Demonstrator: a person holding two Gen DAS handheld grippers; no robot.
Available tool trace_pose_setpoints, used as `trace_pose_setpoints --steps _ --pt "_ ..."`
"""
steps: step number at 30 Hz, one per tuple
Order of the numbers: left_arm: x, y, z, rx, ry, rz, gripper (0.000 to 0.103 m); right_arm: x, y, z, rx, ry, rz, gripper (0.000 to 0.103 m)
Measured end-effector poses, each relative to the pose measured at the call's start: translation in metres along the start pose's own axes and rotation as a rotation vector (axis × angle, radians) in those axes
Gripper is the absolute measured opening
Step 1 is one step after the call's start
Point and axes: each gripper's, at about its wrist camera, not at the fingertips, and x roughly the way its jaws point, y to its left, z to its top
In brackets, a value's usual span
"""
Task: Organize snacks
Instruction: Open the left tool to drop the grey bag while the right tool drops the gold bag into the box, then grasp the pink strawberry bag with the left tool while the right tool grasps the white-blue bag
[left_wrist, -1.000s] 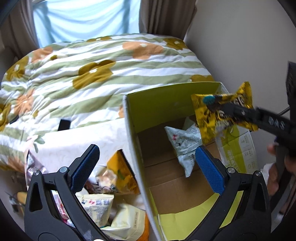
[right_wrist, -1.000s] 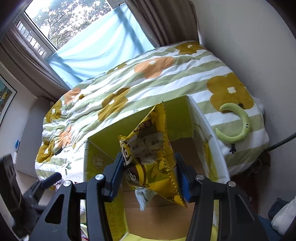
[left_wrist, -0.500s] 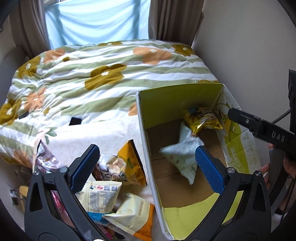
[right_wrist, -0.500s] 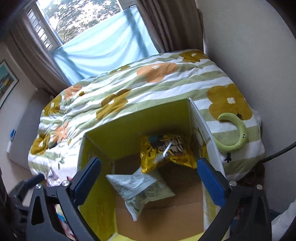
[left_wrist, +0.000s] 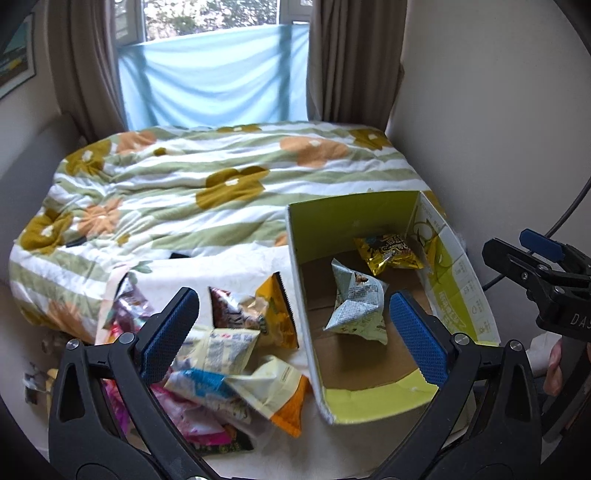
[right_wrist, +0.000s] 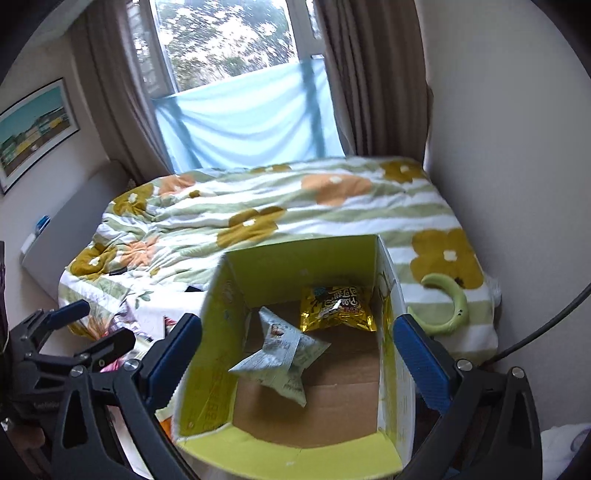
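Nearest in the left wrist view, the left tongs (left_wrist: 294, 328) are spread wide with nothing between the blue pads (left_wrist: 168, 334); they hang above the near edge of the snack pile and the box's left wall, touching neither. In the right wrist view the right tongs (right_wrist: 297, 360) also stand spread as far as they go, empty, framing the open box from above without touching it.

Just past the left tongs, a pile of snacks (left_wrist: 221, 354) lies on a pale desk (left_wrist: 314, 454): a cream bag with an orange corner (left_wrist: 271, 391), a white printed bag (left_wrist: 221, 349), a pink one (left_wrist: 199, 430) at the near side and a yellow bag (left_wrist: 275, 314) leaning close to the box.

The box (left_wrist: 373, 404), cardboard with lime-green flaps, sits just right of the pile. Inside it lie two snacks: a pale grey-green crumpled bag (left_wrist: 356, 308) near the middle of the floor, and a gold bag (left_wrist: 389, 251) farther back, against the far right corner. The two are near each other, not clearly touching.

At the right edge of the left wrist view, a hand (left_wrist: 554, 363) shows below the right tongs.

Beyond the desk is a bed with a striped flower quilt (left_wrist: 221, 184). A green crescent toy (right_wrist: 448, 308) lies on its right side. Farther still, a blue cloth (left_wrist: 214, 74) hangs across the window between brown curtains (left_wrist: 347, 59).
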Motion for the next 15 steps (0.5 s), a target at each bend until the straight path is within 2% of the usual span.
trace_pose_setpoints --steps 4,11,15 --pt "-0.031 0.012 -0.020 -0.025 -0.019 0.039 0.102 -0.019 0.016 -0.013 -0.035 -0.019 0.040 0.103" --pt "-0.075 0.055 -0.061 -0.079 -0.025 0.152 0.102 -0.035 0.049 -0.033 -0.062 -0.040 0.164 0.103" --pt "-0.089 0.084 -0.080 -0.110 -0.027 0.173 0.102 -0.035 0.077 -0.046 -0.090 -0.038 0.200 0.103"
